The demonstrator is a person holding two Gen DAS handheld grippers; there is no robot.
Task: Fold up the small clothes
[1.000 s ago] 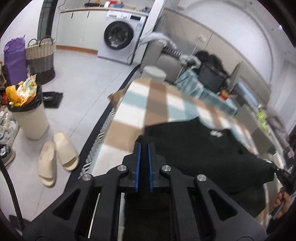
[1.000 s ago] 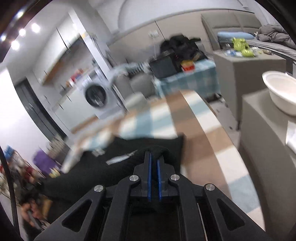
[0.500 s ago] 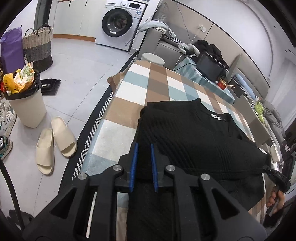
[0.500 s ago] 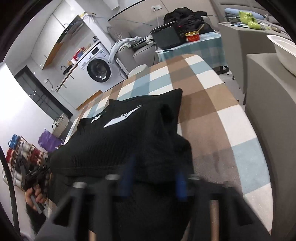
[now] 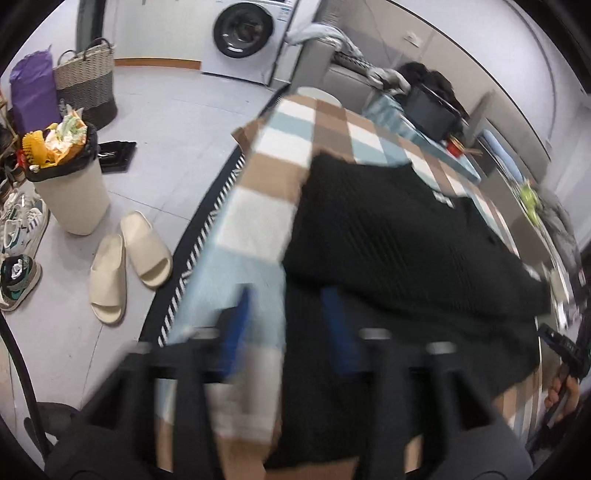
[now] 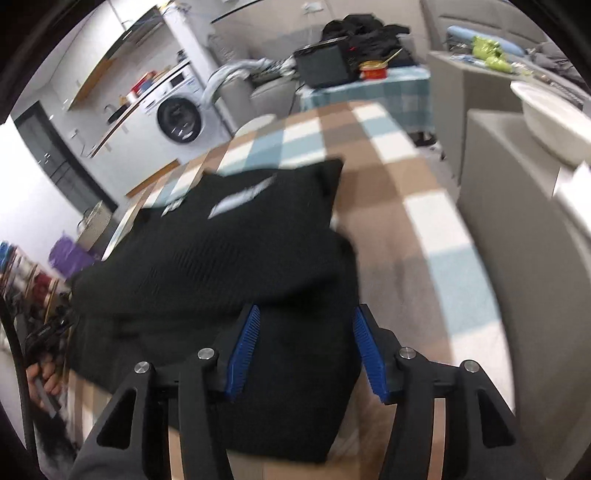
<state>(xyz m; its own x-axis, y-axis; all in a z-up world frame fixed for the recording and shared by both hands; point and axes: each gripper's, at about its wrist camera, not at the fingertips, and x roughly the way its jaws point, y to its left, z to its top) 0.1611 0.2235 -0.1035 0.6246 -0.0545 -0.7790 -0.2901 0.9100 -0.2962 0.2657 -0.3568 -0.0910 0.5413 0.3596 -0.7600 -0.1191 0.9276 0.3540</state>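
- Far left in the left wrist view, a purple bag (image 5: 31, 88) stands beside a woven basket (image 5: 86, 83) on the tiled floor (image 5: 166, 122).
- Next along, a cream bin (image 5: 72, 192) lined in black is stuffed with yellow and white rubbish, with sneakers (image 5: 18, 254) by the frame edge.
- A pair of cream slides (image 5: 129, 260) lies just beside the bench, toes pointing away from the camera.
- Up at the back sits a white washing machine (image 5: 243, 35); the right wrist view shows it too (image 6: 183, 120).
- Centre now: the bench is covered by a checked cloth (image 5: 273, 177) in brown, white and pale blue, seen again from the other side (image 6: 388, 177).
- The black sweater (image 5: 399, 236) lies flat on that cloth with an upper layer lying over the lower part; its white neck label faces up (image 6: 240, 197).
- The left gripper (image 5: 291, 317) is released, blue pads spread wide, heavily blurred; one finger is over the cloth, the other over the sweater's near edge.
- The right gripper (image 6: 306, 350) is also released, its blue pads well apart on either side of the sweater's near corner, nothing pinched.
- Beyond the bench, a small table with a teal checked cover carries a black box (image 6: 325, 66) and a red bowl (image 6: 375, 70).
- Far right, a white basin (image 6: 554, 122) rests on a grey cabinet (image 6: 517, 221).
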